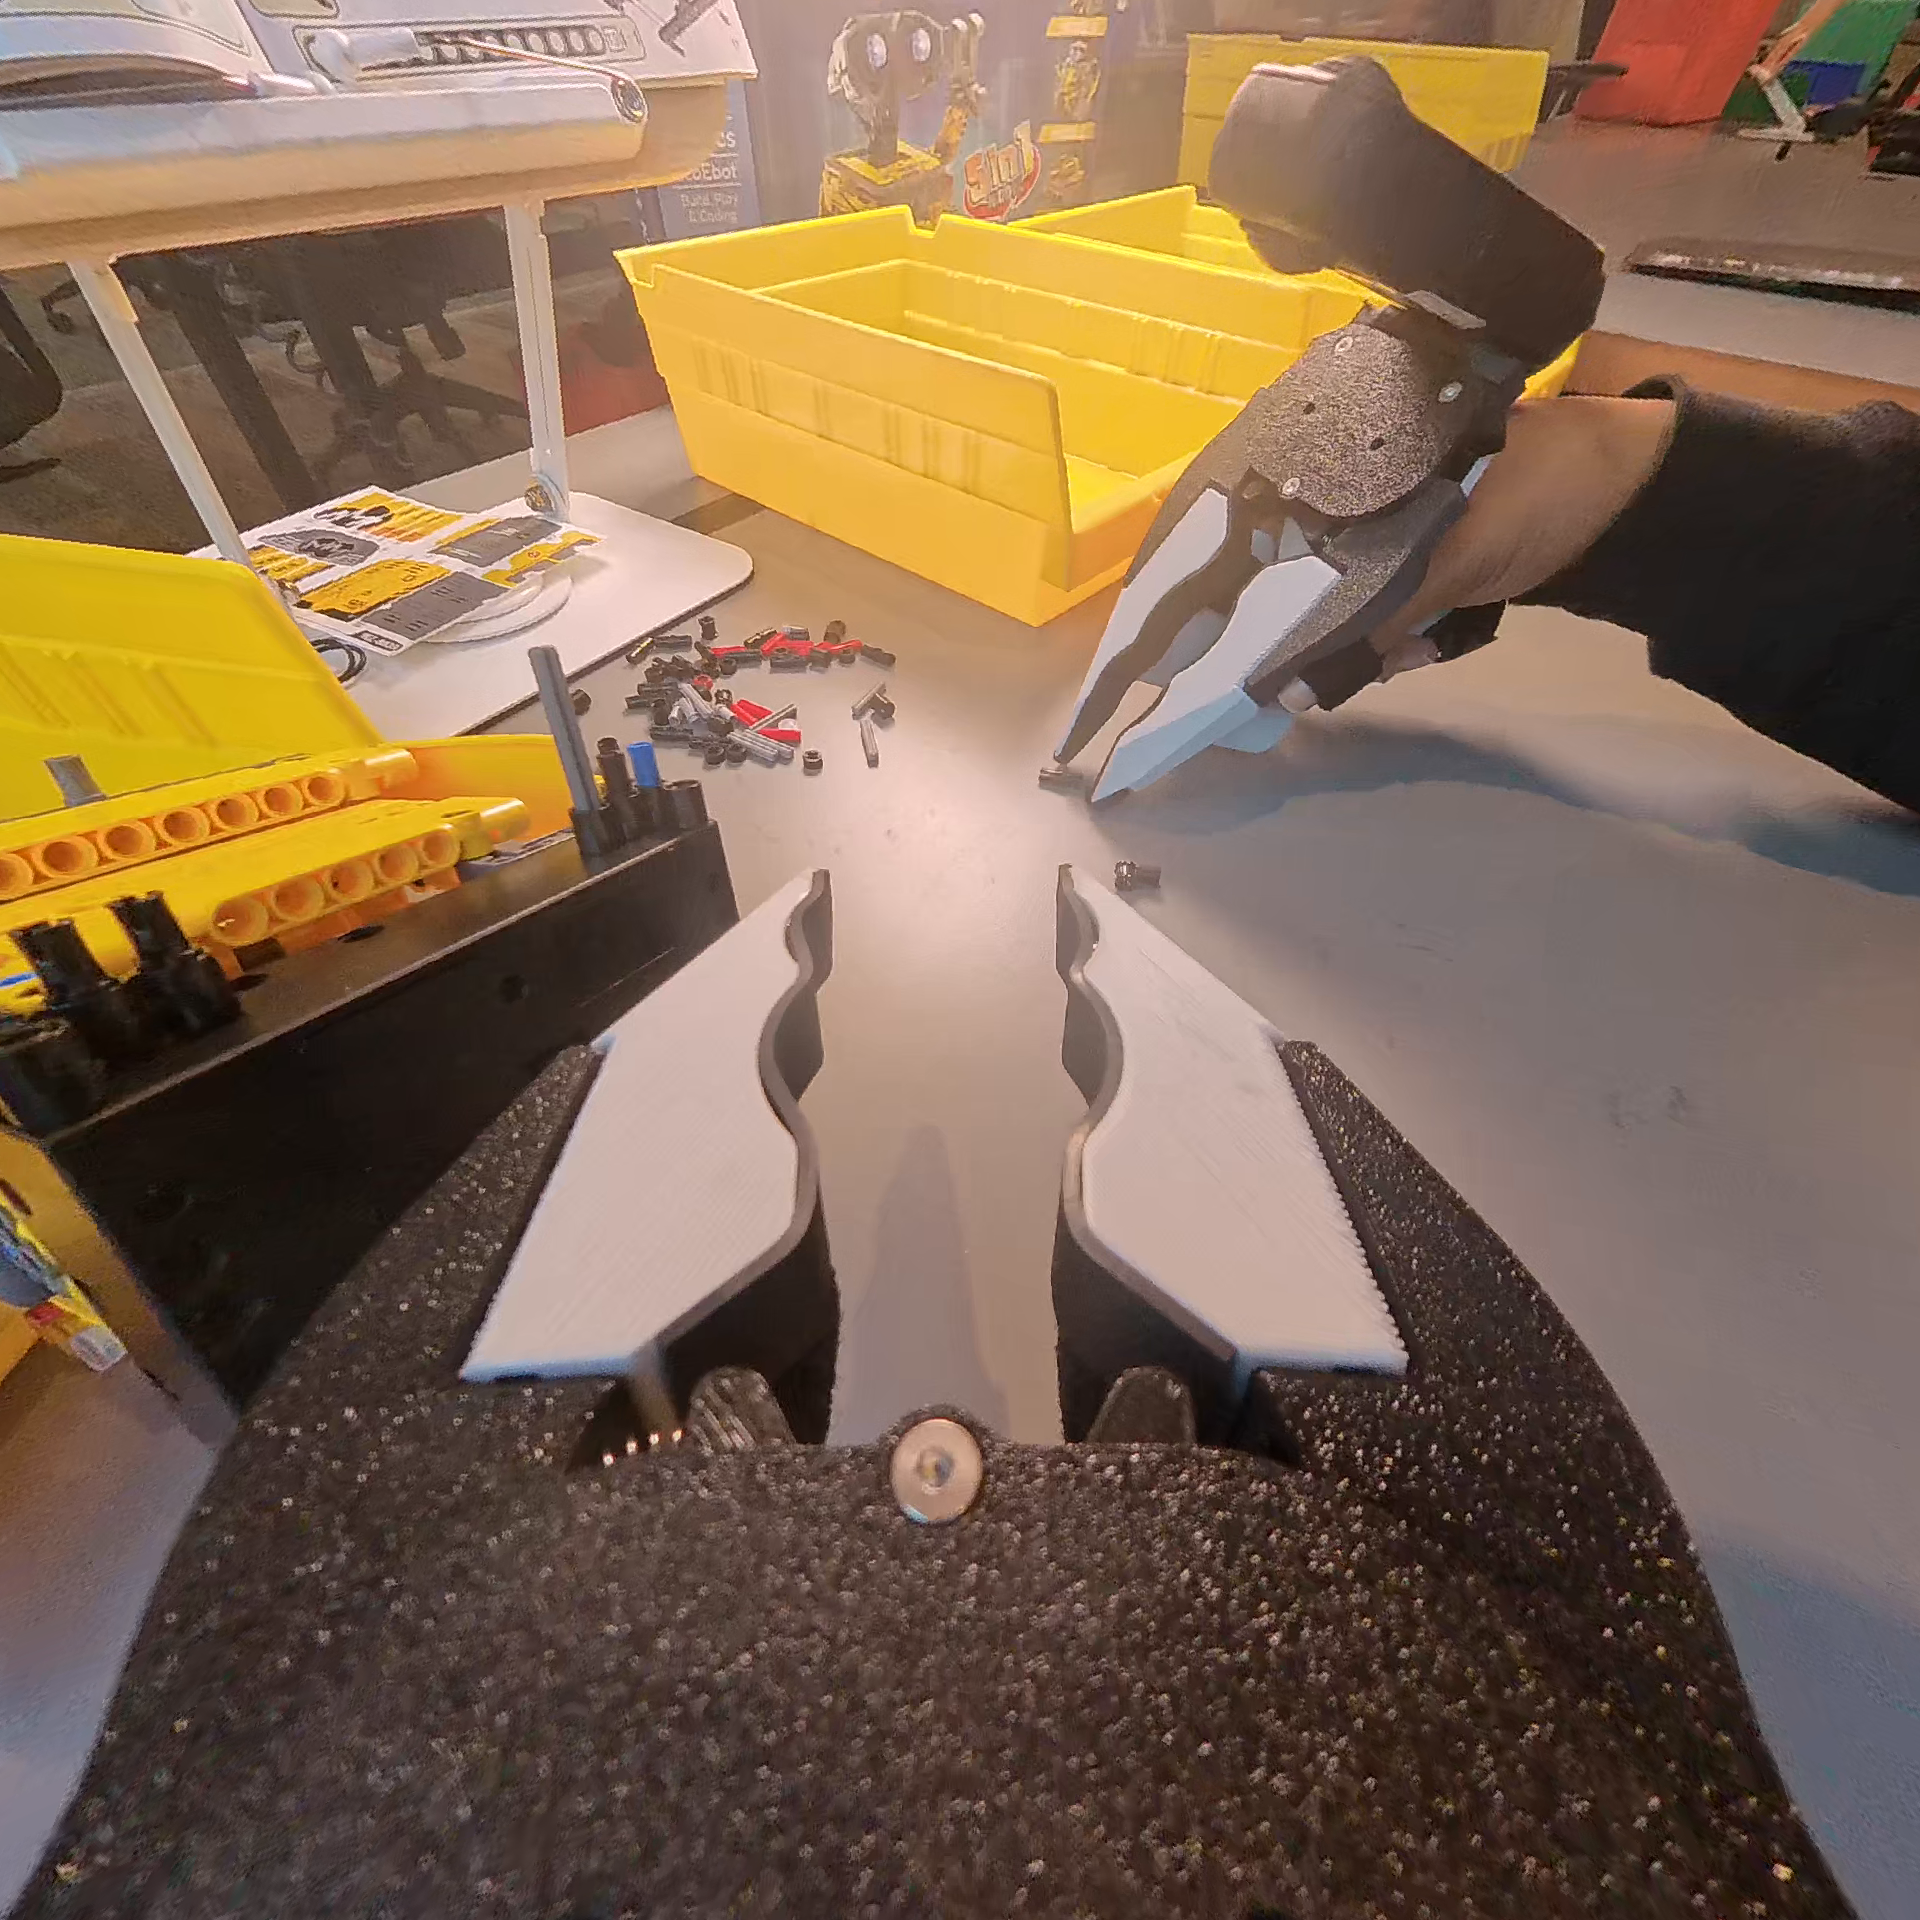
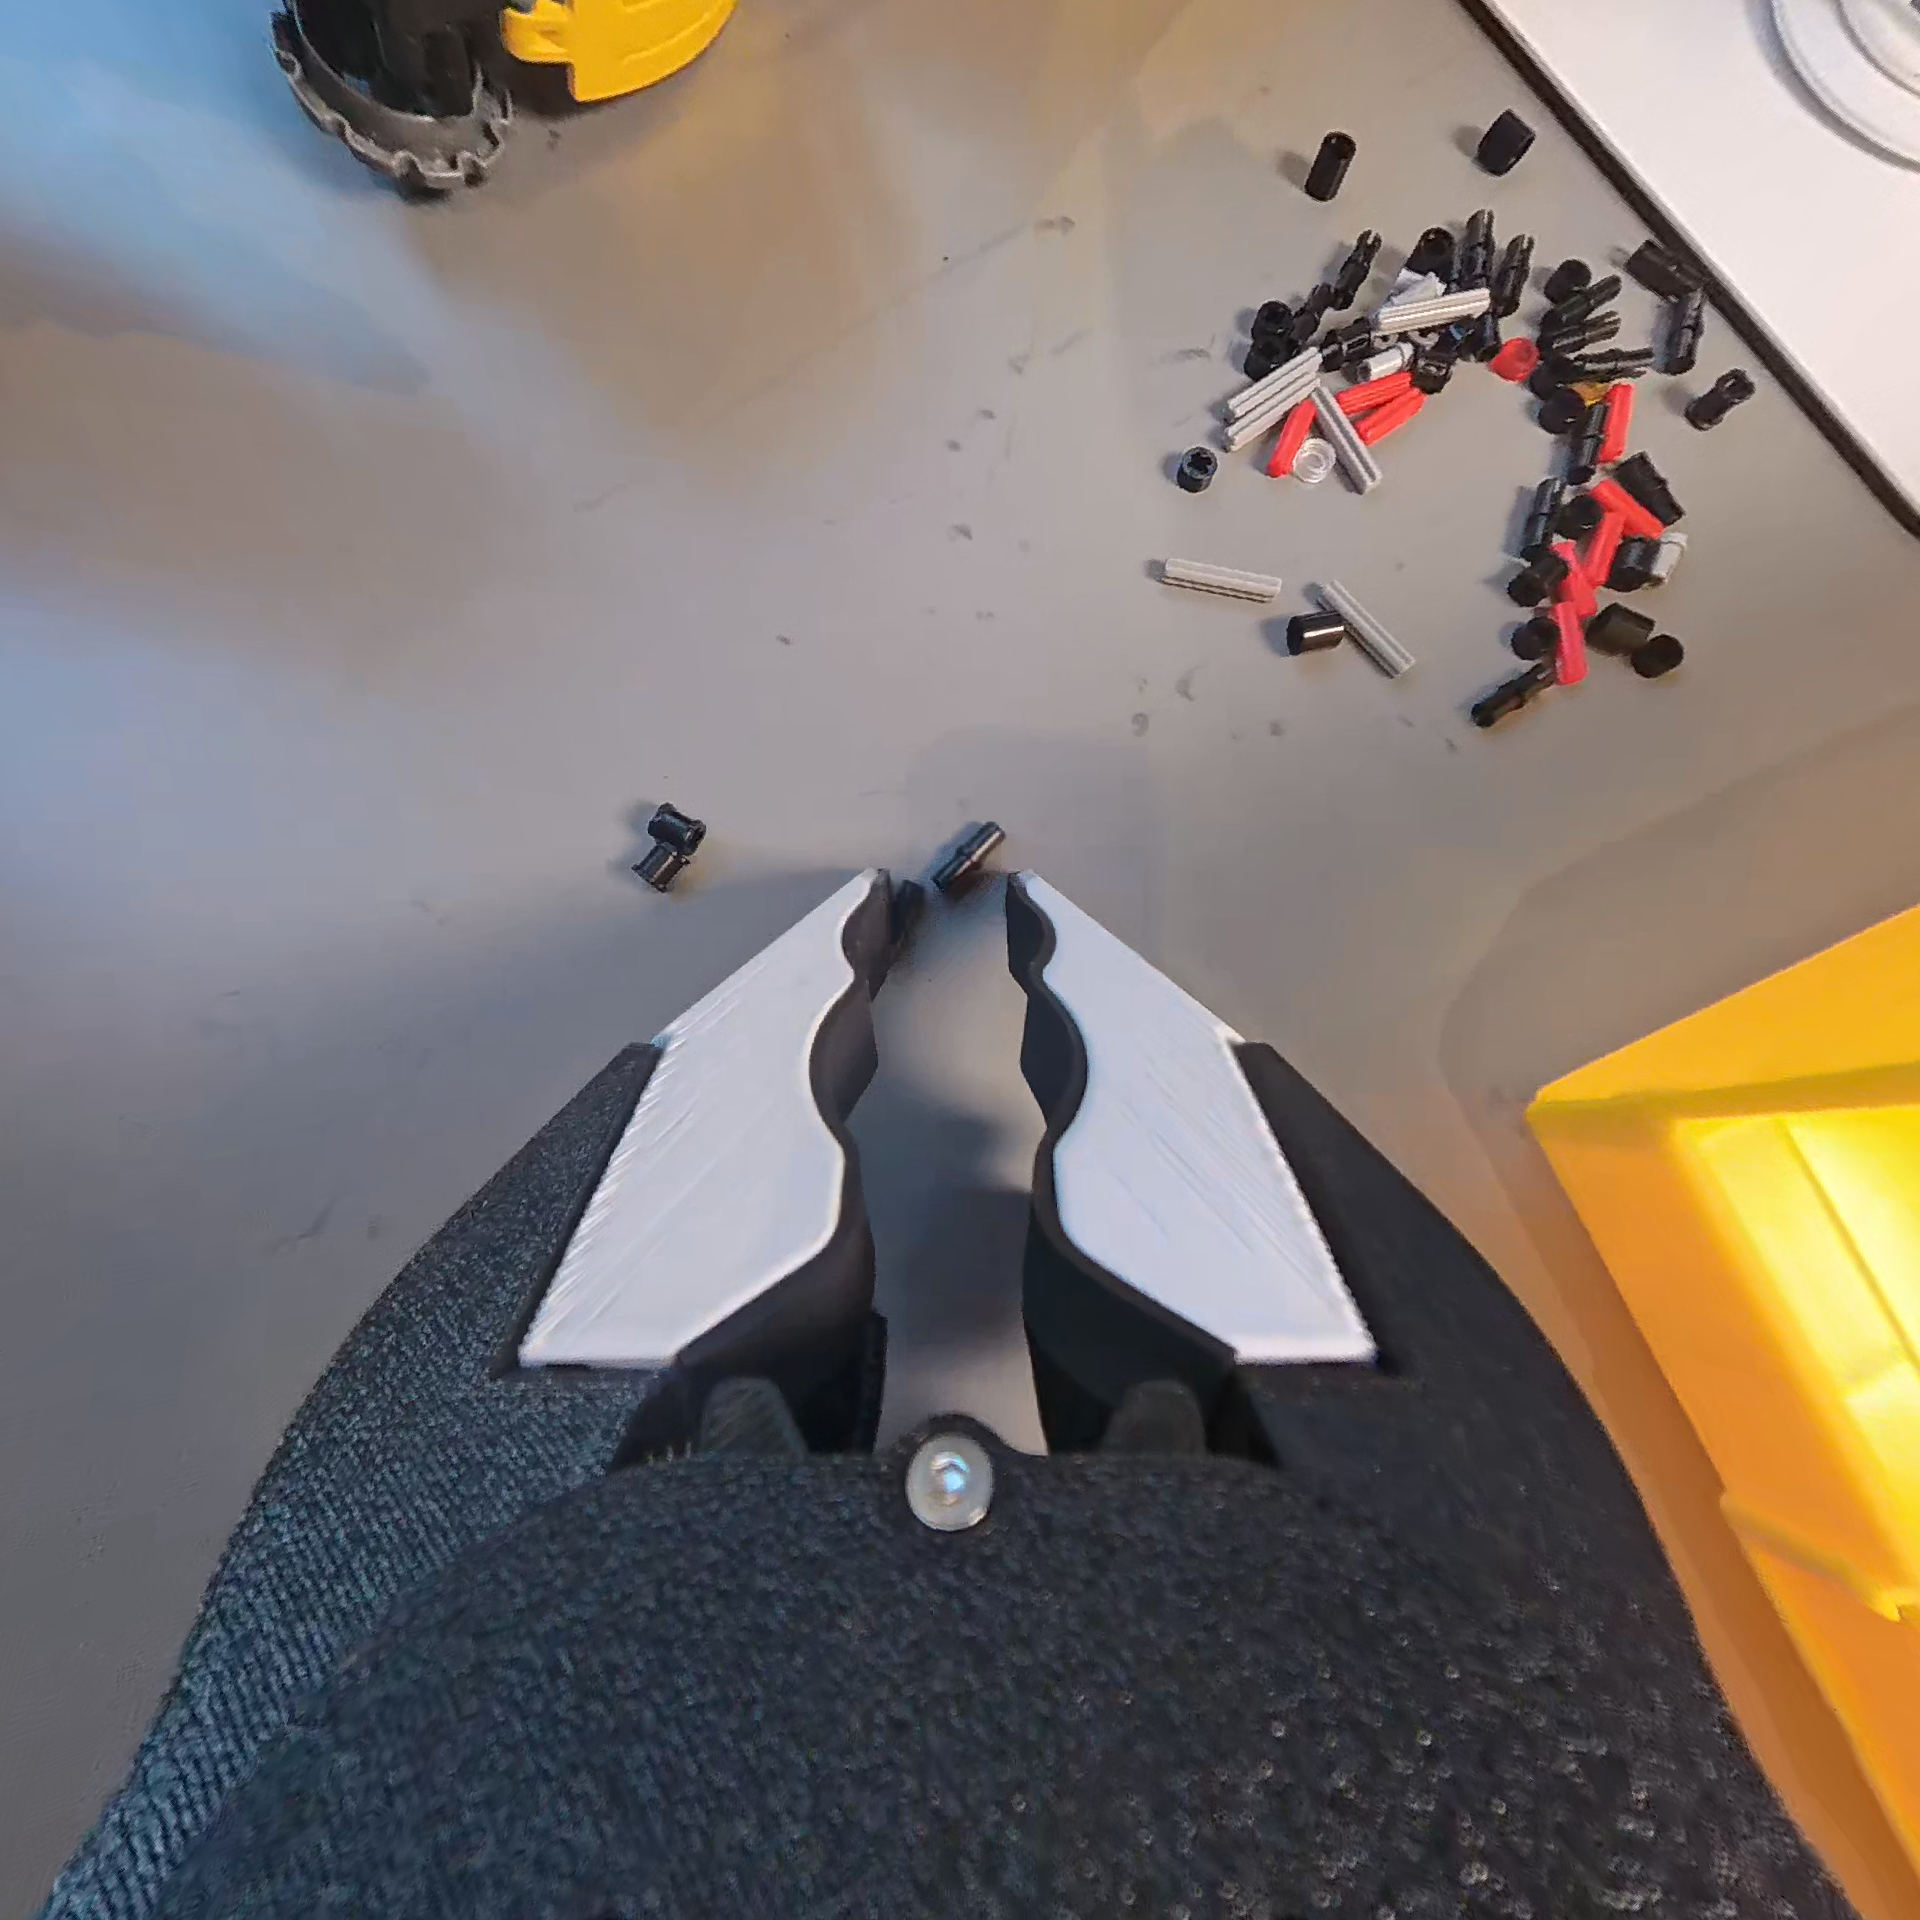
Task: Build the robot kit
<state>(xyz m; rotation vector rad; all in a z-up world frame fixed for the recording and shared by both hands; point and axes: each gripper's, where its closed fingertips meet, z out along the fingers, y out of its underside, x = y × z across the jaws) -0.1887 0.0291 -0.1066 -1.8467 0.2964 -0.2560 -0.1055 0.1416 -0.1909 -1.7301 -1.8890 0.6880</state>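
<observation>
The left gripper (image 1: 943, 894), with pale grey fingers on a speckled black body, hovers over the smooth grey tabletop (image 1: 1455, 1039) with its jaws spread wide and nothing between them. A small black connector pin (image 1: 1136, 874) lies on the tabletop just beside its right fingertip.

The right gripper (image 2: 945, 883), of the same build, points steeply down at the tabletop (image 2: 520, 623) with its tips close to the surface. Its jaws stand a little apart, gripping nothing. A short black plastic pin (image 2: 966, 858) lies just ahead of the gap between the tips, and another dark bit (image 2: 908, 906) sits against the inner face of its left finger; whether that one is touched cannot be told. A second black pin piece (image 2: 668, 847) lies to the left of the tips.

A scattered pile of small black, red and grey plastic pins and axles (image 2: 1507, 457) lies on the tabletop beyond the right gripper, near a white board edge (image 2: 1714, 260). In the left wrist view, the person's hand (image 1: 1538, 509) in a black sleeve holds the right gripper (image 1: 1081, 774), with open yellow plastic bins (image 1: 935, 416) behind it. Left of the left gripper stands a black block (image 1: 416, 997) carrying upright pins and yellow holed beams (image 1: 260, 842).
</observation>
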